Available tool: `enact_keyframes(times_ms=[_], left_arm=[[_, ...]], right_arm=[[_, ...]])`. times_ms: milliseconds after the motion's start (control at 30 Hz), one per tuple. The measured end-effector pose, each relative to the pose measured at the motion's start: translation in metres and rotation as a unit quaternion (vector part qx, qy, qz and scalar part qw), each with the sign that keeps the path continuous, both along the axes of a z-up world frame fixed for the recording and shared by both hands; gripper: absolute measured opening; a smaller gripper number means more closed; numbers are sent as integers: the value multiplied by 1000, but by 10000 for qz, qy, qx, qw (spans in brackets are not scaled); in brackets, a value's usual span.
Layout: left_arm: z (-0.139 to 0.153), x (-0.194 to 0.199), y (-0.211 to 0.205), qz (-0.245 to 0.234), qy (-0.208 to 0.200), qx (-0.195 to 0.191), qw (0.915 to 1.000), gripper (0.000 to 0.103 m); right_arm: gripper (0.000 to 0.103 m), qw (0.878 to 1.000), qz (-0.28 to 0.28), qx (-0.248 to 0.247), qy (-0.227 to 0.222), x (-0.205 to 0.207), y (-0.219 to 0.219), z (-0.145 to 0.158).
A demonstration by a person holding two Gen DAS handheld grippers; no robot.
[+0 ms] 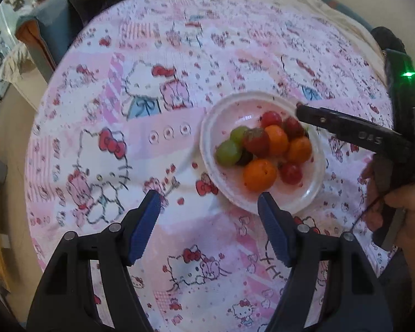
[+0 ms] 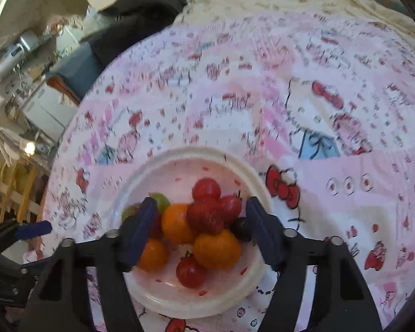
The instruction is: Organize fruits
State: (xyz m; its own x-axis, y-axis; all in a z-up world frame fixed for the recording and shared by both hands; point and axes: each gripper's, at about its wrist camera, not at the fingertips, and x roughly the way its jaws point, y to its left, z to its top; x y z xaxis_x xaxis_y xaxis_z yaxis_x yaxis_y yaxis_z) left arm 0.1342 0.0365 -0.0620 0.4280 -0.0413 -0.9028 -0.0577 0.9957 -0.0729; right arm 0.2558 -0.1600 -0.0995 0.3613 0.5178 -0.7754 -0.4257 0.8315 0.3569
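Many fruits [image 1: 265,149] heaped, white bowl [image 1: 310,196]

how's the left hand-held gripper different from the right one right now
The left hand-held gripper hangs over bare tablecloth at the bowl's near rim. The right hand-held gripper sits above the piled fruit, jaws straddling it. Both are open, blue-padded and hold nothing.

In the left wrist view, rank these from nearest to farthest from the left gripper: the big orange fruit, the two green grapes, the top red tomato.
From the left gripper:
1. Big orange fruit, at the bowl's near edge.
2. Green grapes, on the bowl's left side.
3. Top red tomato, at the pile's far side.
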Motion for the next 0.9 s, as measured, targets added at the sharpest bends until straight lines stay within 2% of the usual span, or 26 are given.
enact_keyframes(times_ms=[100, 167, 267, 367, 467, 600, 667, 767, 900], left_arm=[[8, -4, 6, 129, -174, -17, 9998, 70], [14, -7, 10, 207, -287, -73, 9993, 70], [23, -14, 14, 310, -502, -53, 9982, 70], [28, -23, 15, 330, -631, 7, 9975, 72], [33, -37, 16, 430, -783, 14, 9960, 86], [40, -54, 15, 504, -948, 35, 9942, 92], [42, -63, 13, 501, -1040, 92, 9933, 100], [41, -72, 10, 464, -1085, 77, 9930, 101], [39, -87, 8, 544, -1130, 138, 9920, 101]], right_arm=[[79, 9998, -64, 31, -183, -11, -4, 21], [91, 9992, -37, 93, -387, -26, -8, 39], [100, 9982, -38, 9, -597, -47, -10, 61], [103, 9975, -243, 139, -641, -69, -21, 74], [103, 9965, -494, 252, -625, -91, -33, 81], [103, 9947, -726, 246, -682, -119, -46, 89], [103, 9940, -813, 245, -691, -130, -51, 89], [103, 9936, -939, 339, -524, -146, -61, 87], [103, 9923, -1051, 187, -625, -168, -61, 88]])
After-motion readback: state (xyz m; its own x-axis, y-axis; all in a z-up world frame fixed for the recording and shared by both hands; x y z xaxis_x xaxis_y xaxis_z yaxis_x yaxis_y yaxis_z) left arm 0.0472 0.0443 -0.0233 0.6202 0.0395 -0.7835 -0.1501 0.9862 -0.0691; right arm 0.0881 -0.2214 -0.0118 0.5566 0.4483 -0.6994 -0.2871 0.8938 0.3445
